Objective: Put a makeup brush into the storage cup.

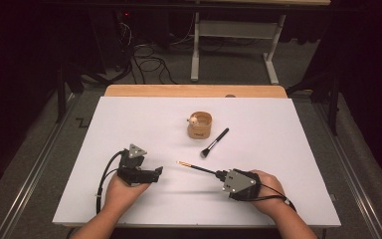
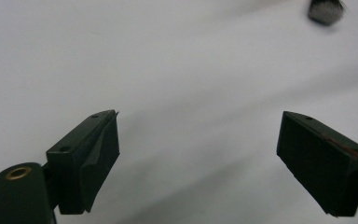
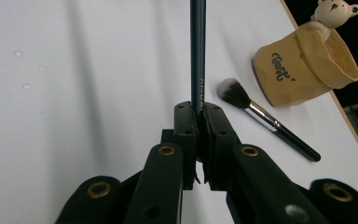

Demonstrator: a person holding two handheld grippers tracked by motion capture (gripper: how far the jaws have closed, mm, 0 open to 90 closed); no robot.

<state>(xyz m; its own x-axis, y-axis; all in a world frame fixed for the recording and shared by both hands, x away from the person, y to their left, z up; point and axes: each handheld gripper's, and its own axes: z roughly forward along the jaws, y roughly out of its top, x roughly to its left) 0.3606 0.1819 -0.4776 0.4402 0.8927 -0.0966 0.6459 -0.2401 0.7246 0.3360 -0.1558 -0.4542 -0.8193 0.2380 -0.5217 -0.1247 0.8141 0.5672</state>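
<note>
My right gripper (image 1: 221, 175) (image 3: 198, 112) is shut on the dark handle of a thin brush (image 1: 195, 168) (image 3: 197, 51), which points left and away over the white board, gold tip outward. A larger makeup brush (image 1: 215, 143) (image 3: 266, 118) with black handle and pale bristles lies loose on the board beside a tan ceramic cup (image 1: 199, 125) (image 3: 303, 70) with a small bear on its rim. My left gripper (image 1: 158, 172) (image 2: 198, 149) hovers low over bare board at the near left, jaws wide apart, nothing between them. A dark blurred brush tip (image 2: 325, 10) shows at the left gripper view's top right.
The white board (image 1: 129, 124) covers a wooden table (image 1: 194, 90). Beyond it stand a white table frame (image 1: 234, 45) and cables (image 1: 149, 62) on a grey floor. Metal rails (image 1: 35, 169) run along both sides.
</note>
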